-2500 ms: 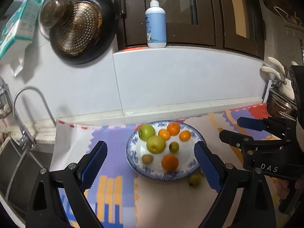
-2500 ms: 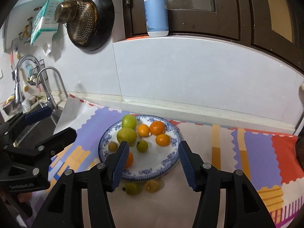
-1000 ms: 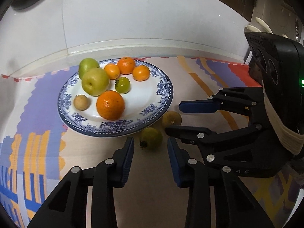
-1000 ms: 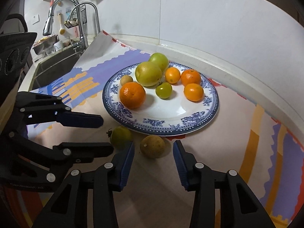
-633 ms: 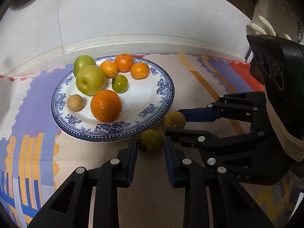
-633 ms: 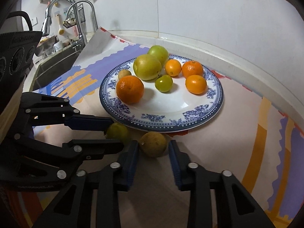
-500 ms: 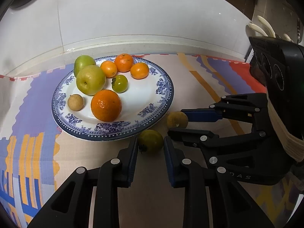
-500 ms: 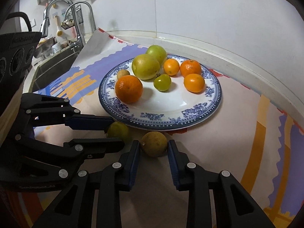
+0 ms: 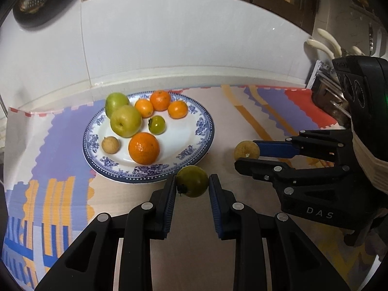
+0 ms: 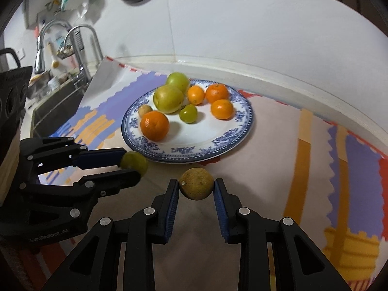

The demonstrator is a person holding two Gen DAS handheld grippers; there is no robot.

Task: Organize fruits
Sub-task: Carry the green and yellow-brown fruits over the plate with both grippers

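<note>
Left gripper (image 9: 192, 186): angled down toward the counter, just in front of the plate's near rim; its blue pads are clamped on the two sides of a small green fruit (image 9: 192, 181), stem end facing the left pad
Right gripper (image 10: 196, 189): also angled down, in front of the plate and to the right of the left gripper; jaws closed tight on a small yellow-brown fruit (image 10: 197, 183)
Grippers together: side by side, close but apart; each shows in the other's view, the left one (image 10: 132, 167) with the green fruit (image 10: 134, 163) at its tips, the right one (image 9: 247, 154) with the yellow-brown fruit (image 9: 246, 149) at its tips
Held fruits: both just off the plate's near rim, neither on the plate; whether they are clear of the mat cannot be told
Plate (image 9: 205, 131): blue-and-white patterned, lying flat on the coloured mat (image 9: 55, 140)
On the plate: two green apples (image 9: 126, 120) touching at the back left, three small oranges (image 9: 160, 100) clustered at the back, a small green tomato-like fruit (image 9: 157, 125) near the middle, a large orange (image 9: 144, 148) toward the near rim, a small tan round fruit (image 9: 110, 145) left of the large orange
Plate's right half: bare white
Sink (image 10: 55, 104): well left of the plate, with two taps over it
</note>
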